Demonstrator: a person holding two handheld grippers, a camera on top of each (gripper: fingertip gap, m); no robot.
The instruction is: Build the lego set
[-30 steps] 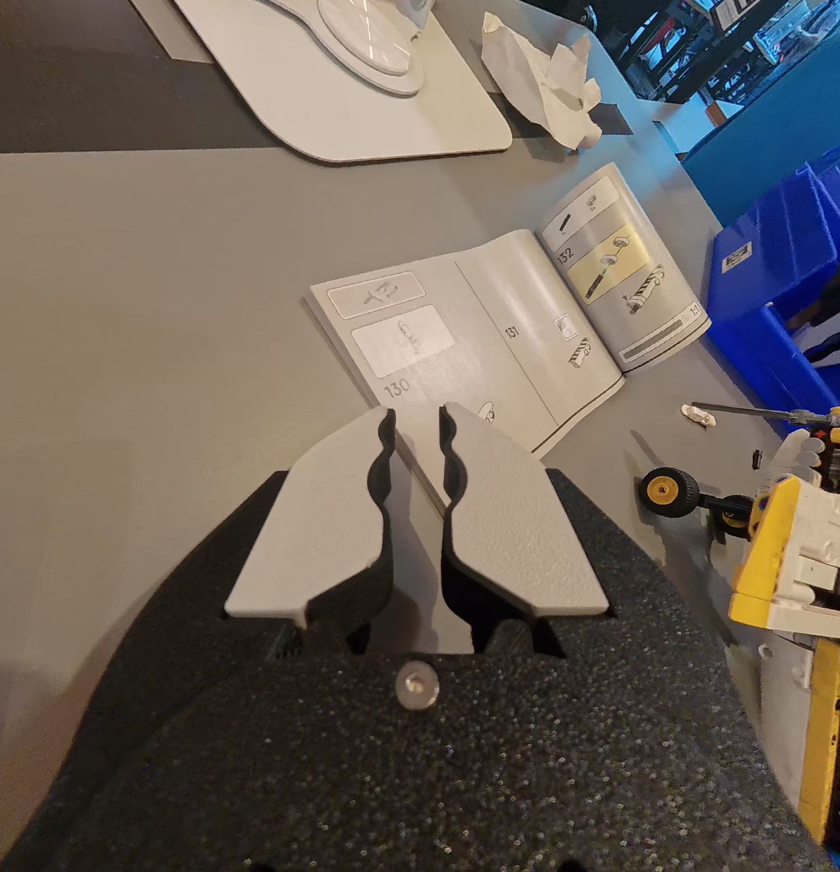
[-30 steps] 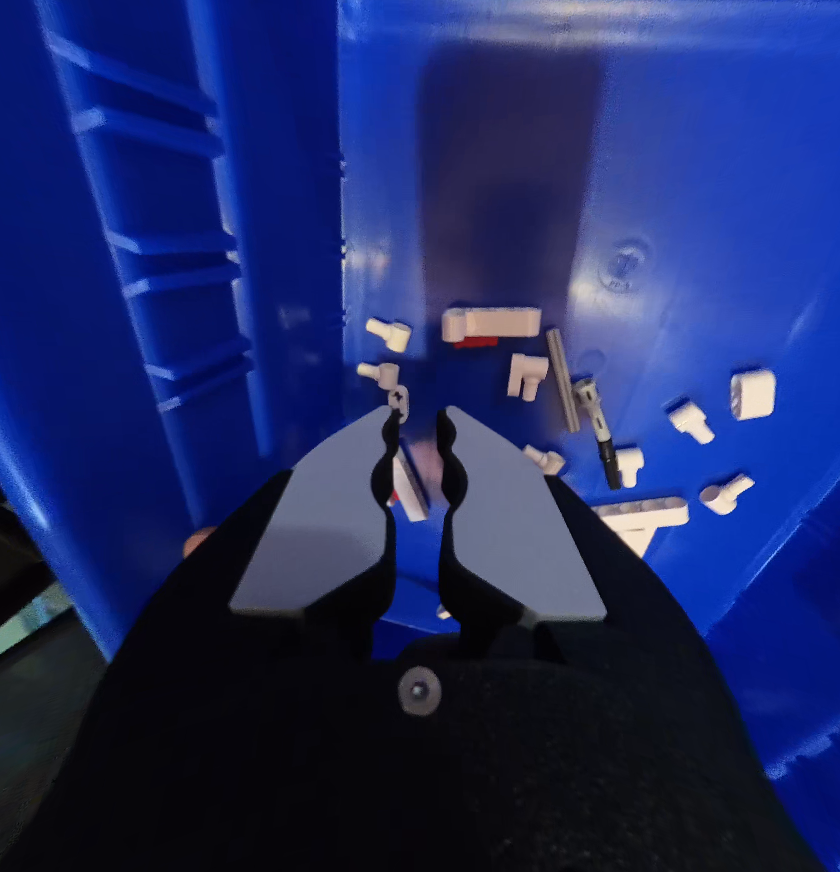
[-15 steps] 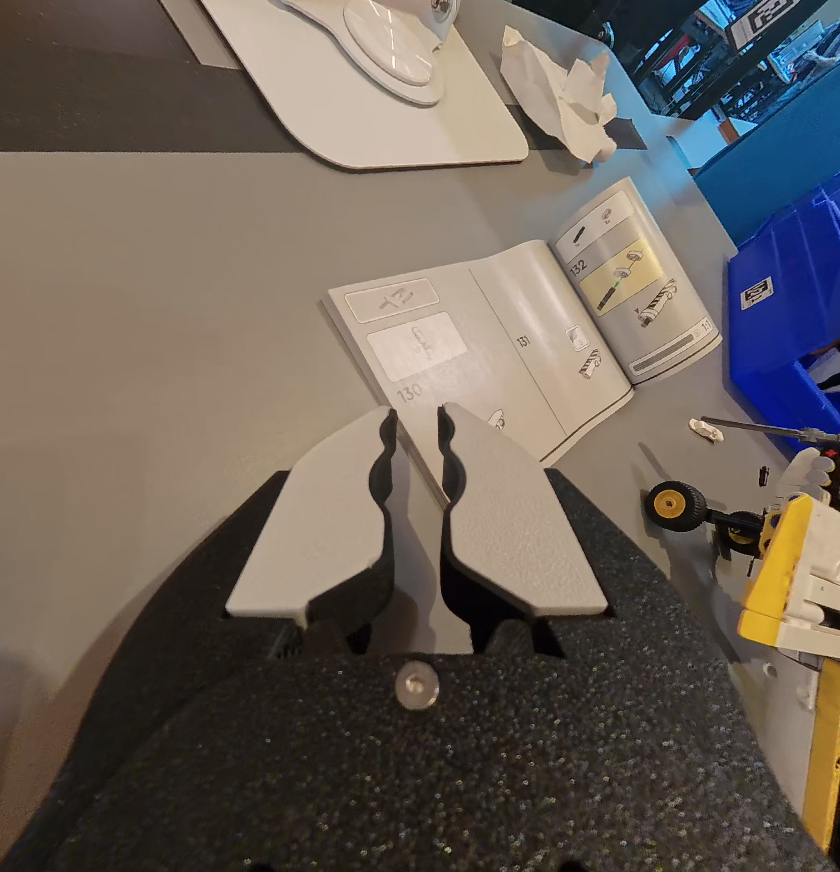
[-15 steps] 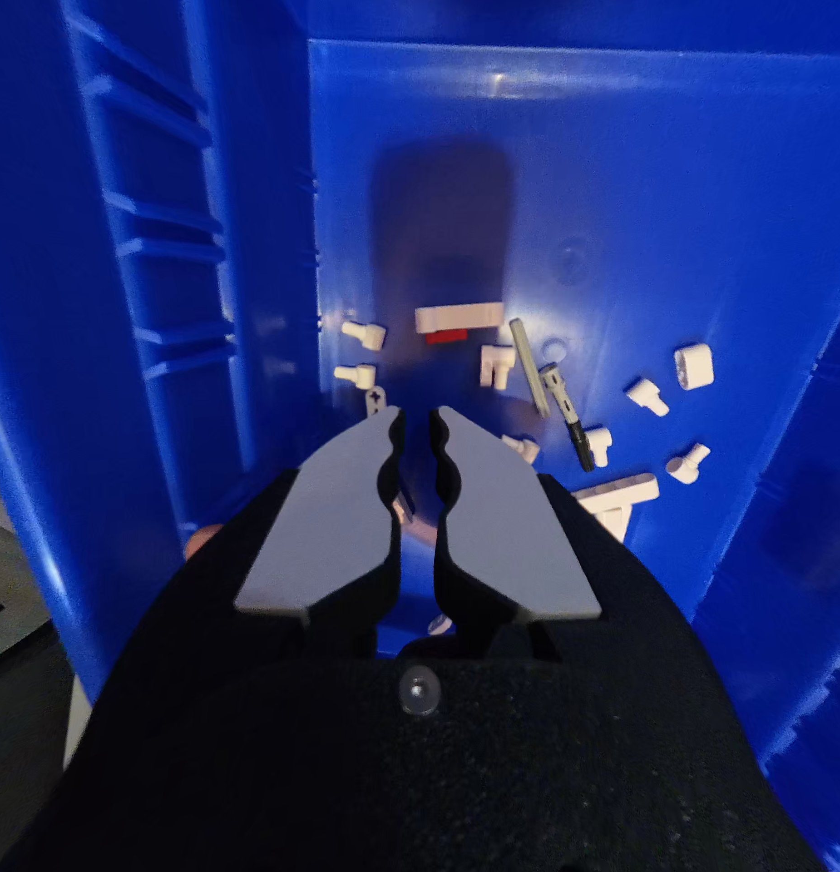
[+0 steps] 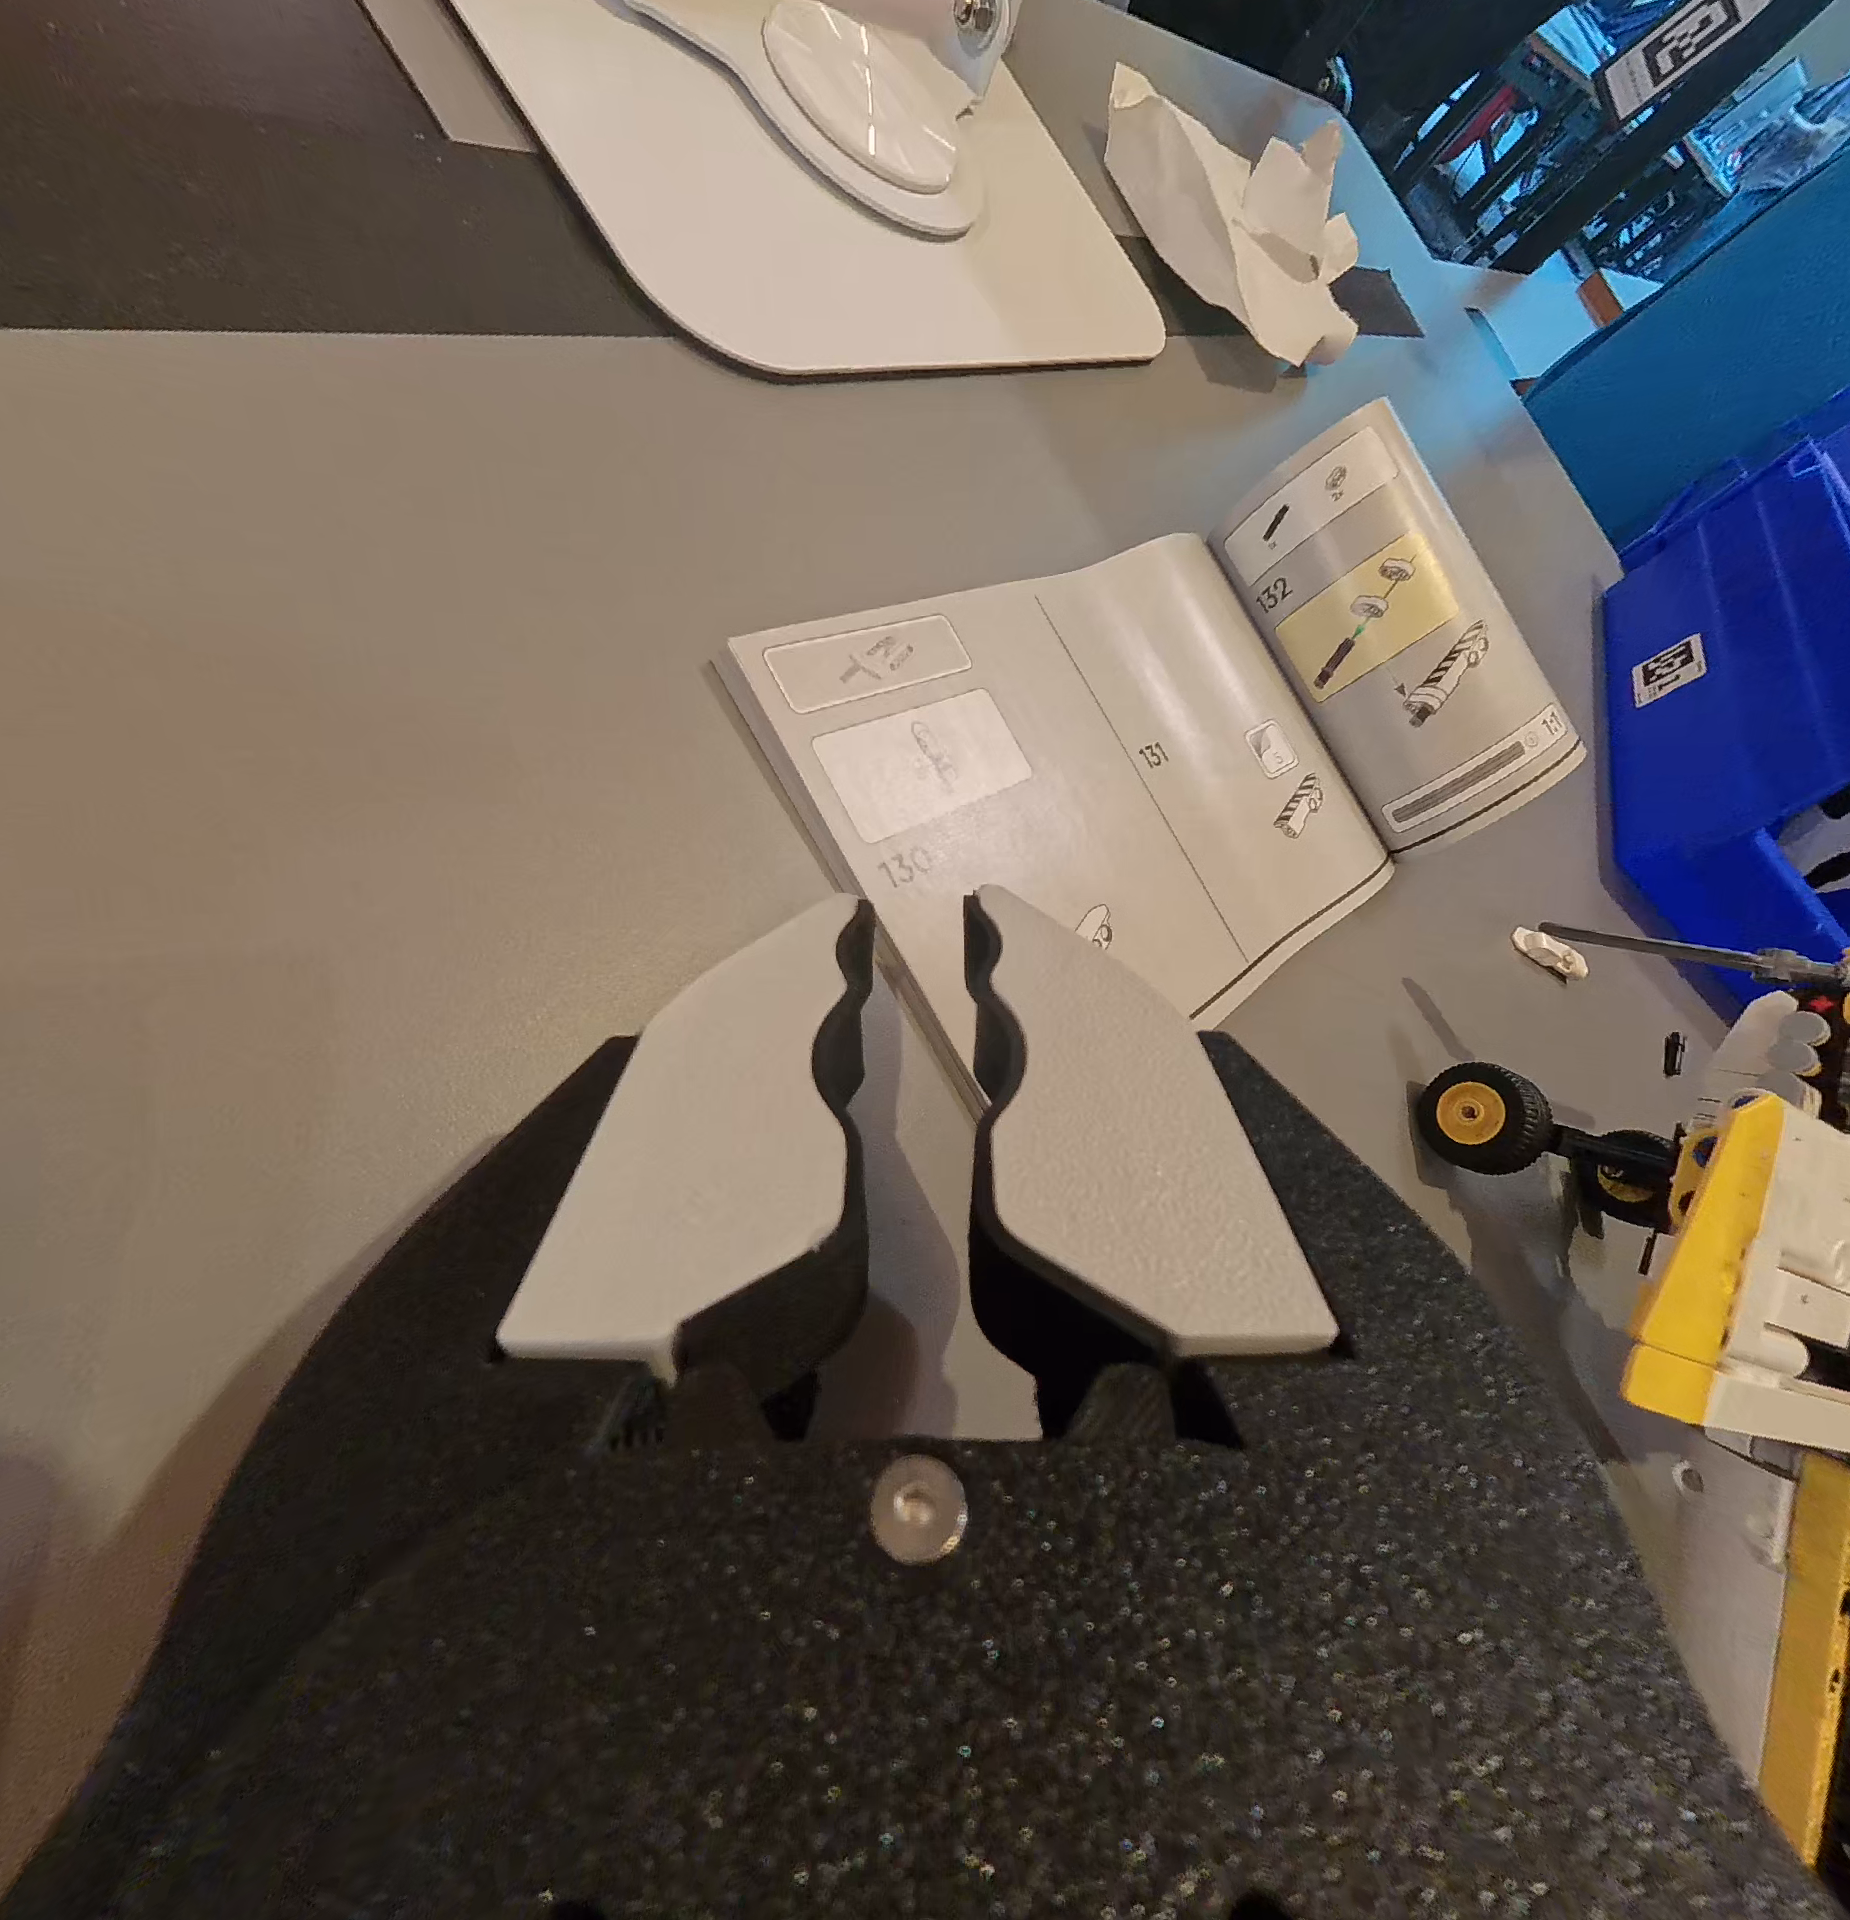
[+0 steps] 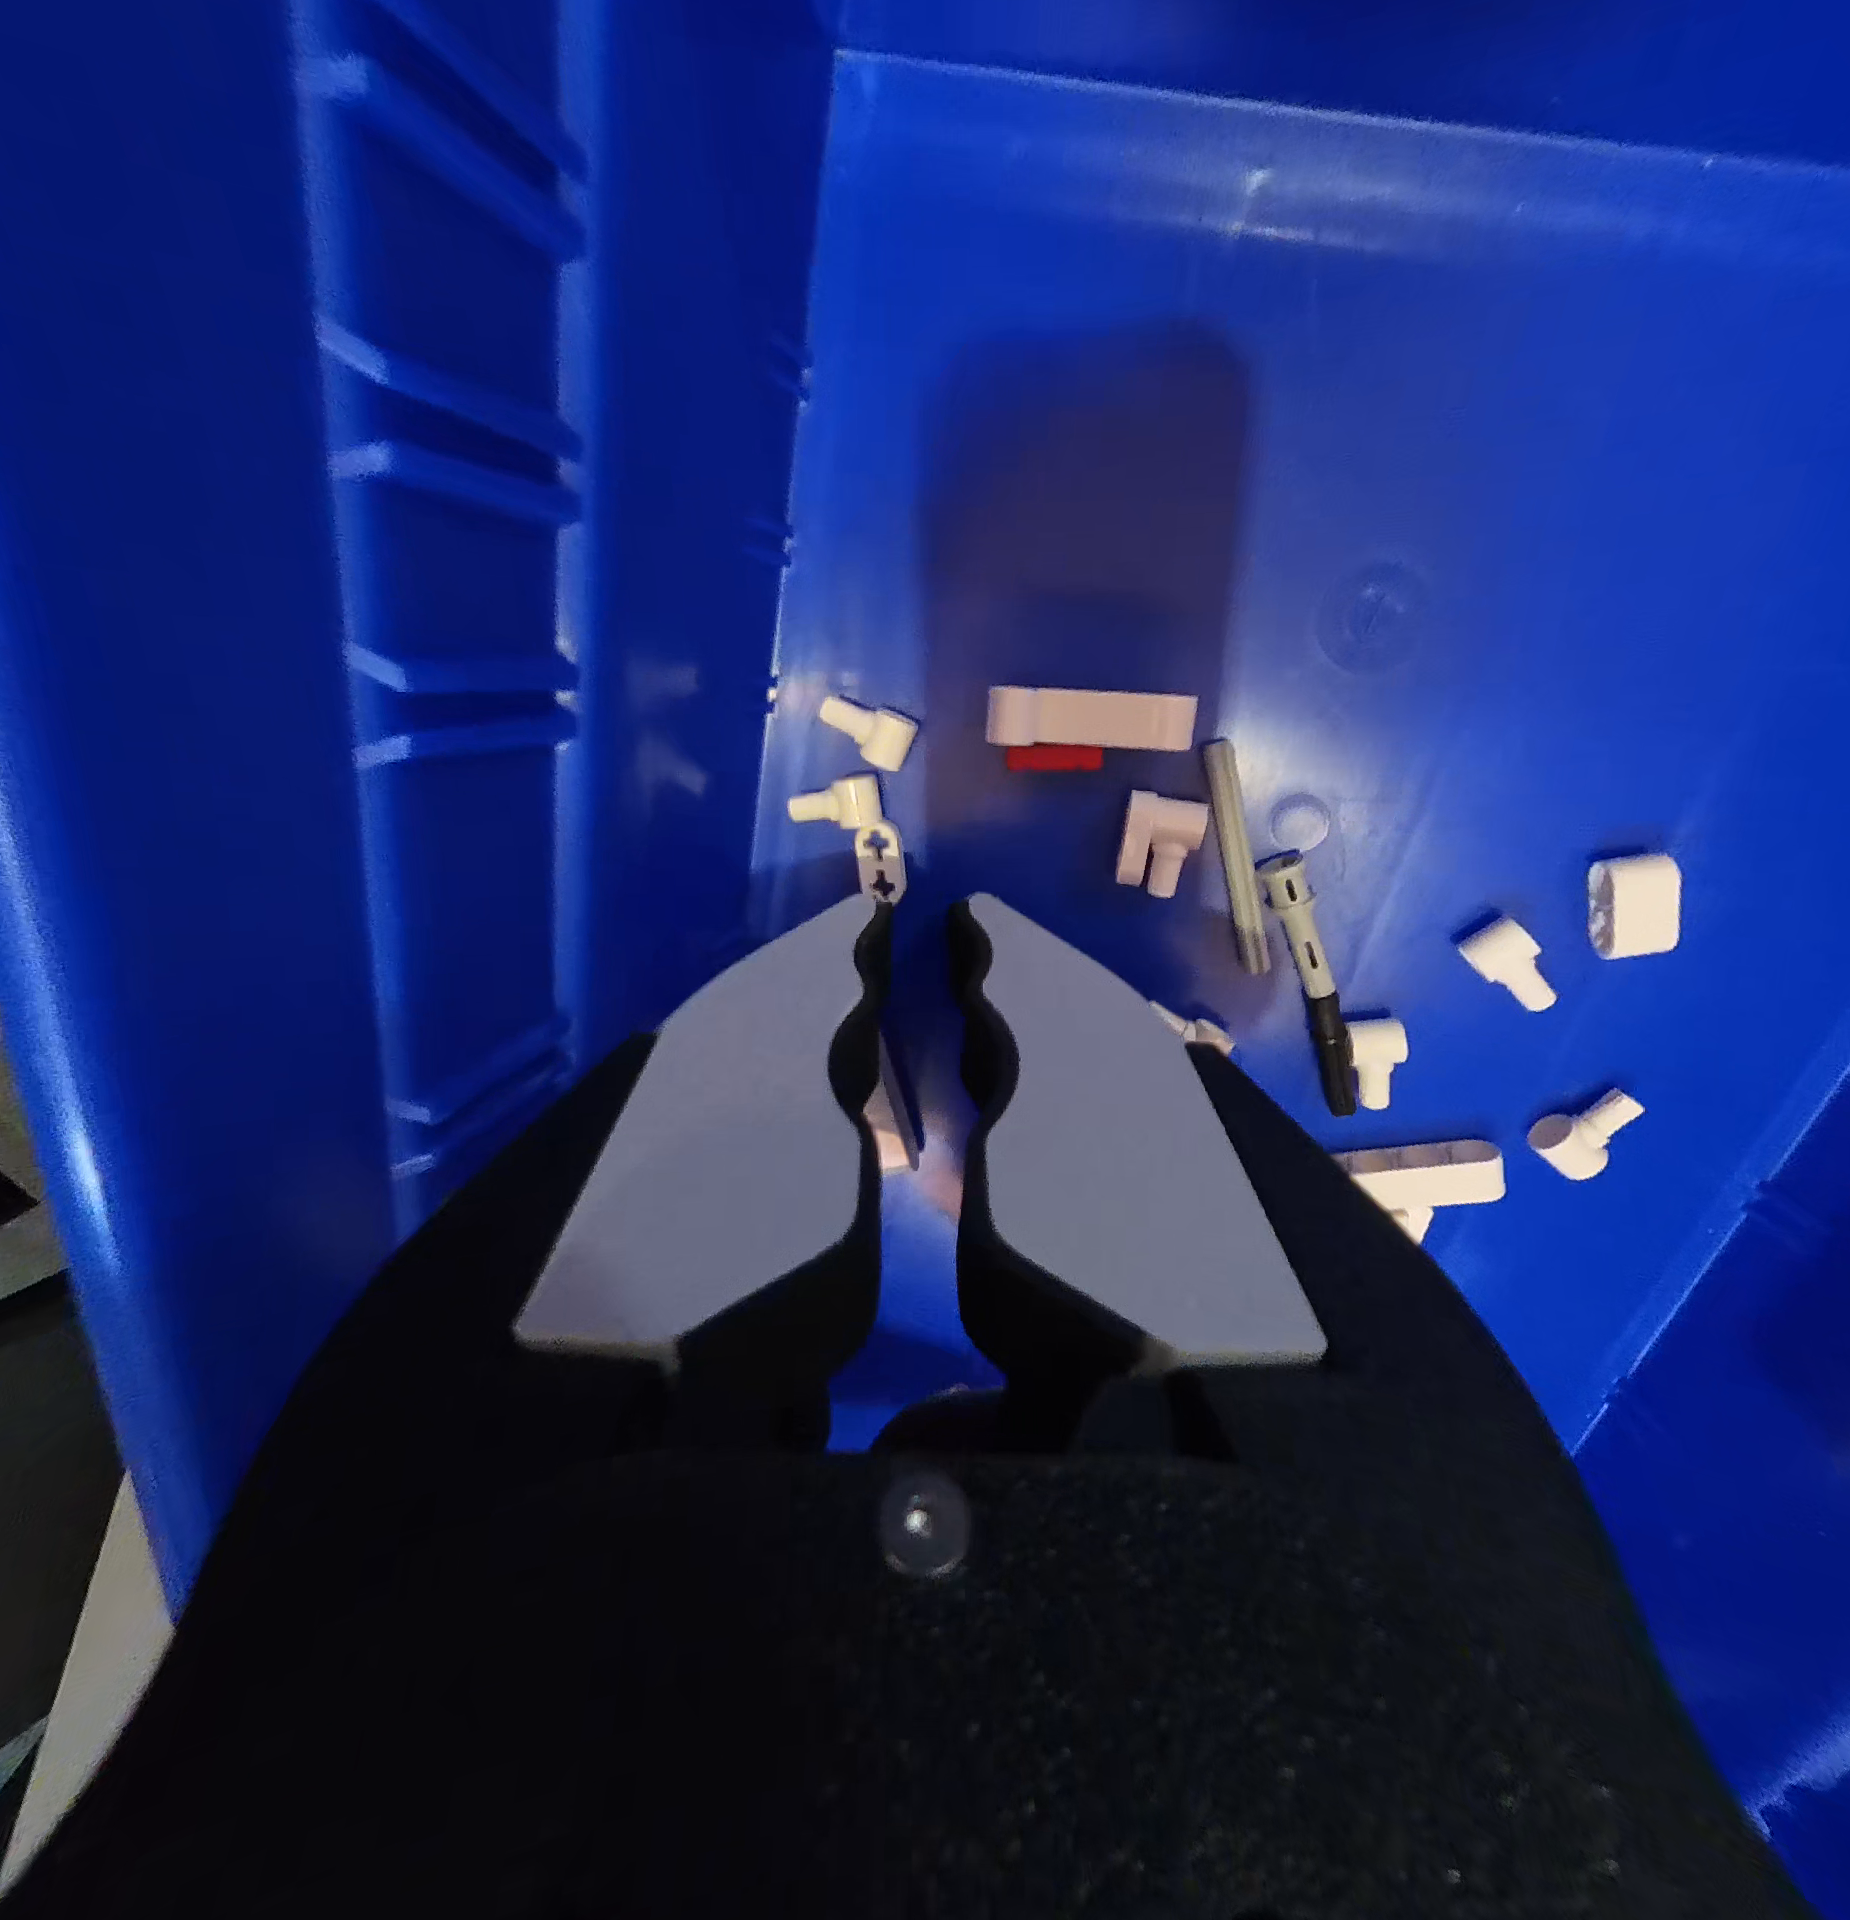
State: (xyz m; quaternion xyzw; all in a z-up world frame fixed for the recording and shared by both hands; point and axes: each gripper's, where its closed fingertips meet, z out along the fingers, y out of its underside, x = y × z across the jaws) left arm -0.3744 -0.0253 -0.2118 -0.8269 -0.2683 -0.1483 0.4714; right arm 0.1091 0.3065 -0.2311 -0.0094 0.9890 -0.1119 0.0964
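Jaws of the left gripper (image 5: 916, 904) stand slightly apart, gripping nothing, above the open grey instruction booklet (image 5: 1087, 748). Right gripper (image 6: 916, 906), narrowly parted and holding nothing, sits inside the blue plastic bin (image 6: 1420, 436); a small grey two-hole connector (image 6: 881, 862) lies upright just beyond its left fingertip (image 6: 859, 912).

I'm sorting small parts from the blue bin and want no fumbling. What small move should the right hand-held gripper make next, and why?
Probably ease the right hand-held gripper slightly forward and left, opening a little, to straddle the small grey two-hole connector. Its fingers stand narrowly apart with nothing between them, and that connector lies just beyond the left fingertip on the blue bin floor, the nearest loose part.
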